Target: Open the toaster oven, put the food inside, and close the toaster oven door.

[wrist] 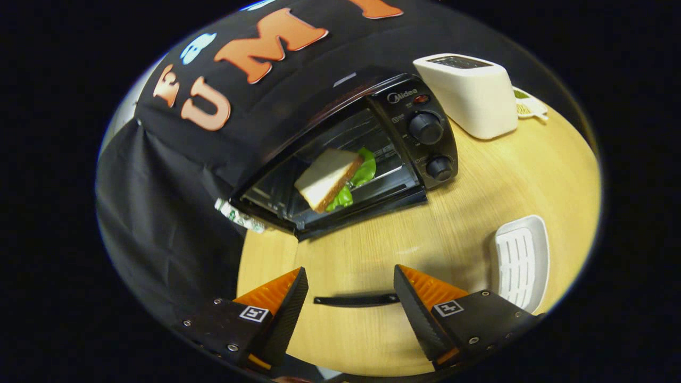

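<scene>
Tongs (351, 298) apart, empty, tilted above table (479, 175).

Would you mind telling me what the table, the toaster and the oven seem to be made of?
Table: pale wood or laminate, faint grain, matte.
Toaster: probably cream plastic, smooth with a soft sheen.
Oven: black casing, metal or plastic, slightly glossy; wire rack inside looks metal.
The gripper hovers open over the table.

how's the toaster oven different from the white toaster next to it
The toaster oven is black and lies wide; the toaster is white and stands taller, narrower. The oven has two front knobs and holds a sandwich; the toaster has only top slots. Both sit on the wooden table. The gripper is open, holding nothing.
</scene>
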`<state>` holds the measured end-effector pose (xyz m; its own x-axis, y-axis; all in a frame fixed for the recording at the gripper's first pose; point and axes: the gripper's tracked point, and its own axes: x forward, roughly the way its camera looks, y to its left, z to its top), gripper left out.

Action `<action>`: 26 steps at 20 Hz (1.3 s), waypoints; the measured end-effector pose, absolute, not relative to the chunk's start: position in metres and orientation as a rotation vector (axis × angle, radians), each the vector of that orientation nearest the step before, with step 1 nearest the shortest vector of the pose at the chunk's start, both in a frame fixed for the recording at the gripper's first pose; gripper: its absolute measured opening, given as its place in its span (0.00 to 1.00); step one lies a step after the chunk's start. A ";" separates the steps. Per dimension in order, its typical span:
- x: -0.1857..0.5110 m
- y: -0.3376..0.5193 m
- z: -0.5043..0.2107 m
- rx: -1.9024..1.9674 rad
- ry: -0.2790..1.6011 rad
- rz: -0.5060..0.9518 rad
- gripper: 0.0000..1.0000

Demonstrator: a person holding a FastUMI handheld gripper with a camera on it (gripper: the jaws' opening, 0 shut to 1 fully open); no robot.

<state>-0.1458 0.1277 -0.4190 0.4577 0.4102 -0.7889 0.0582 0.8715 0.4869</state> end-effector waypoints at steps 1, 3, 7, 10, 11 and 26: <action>-0.156 0.126 -0.422 0.441 1.104 0.240 0.96; -0.173 0.123 -0.430 0.355 1.149 0.256 0.96; -0.202 0.127 -0.448 0.217 1.229 0.297 0.97; -0.219 0.136 -0.464 0.194 1.292 0.323 0.97; -0.218 0.139 -0.469 0.177 1.288 0.327 0.97; -0.178 0.162 -0.451 0.097 1.180 0.344 0.96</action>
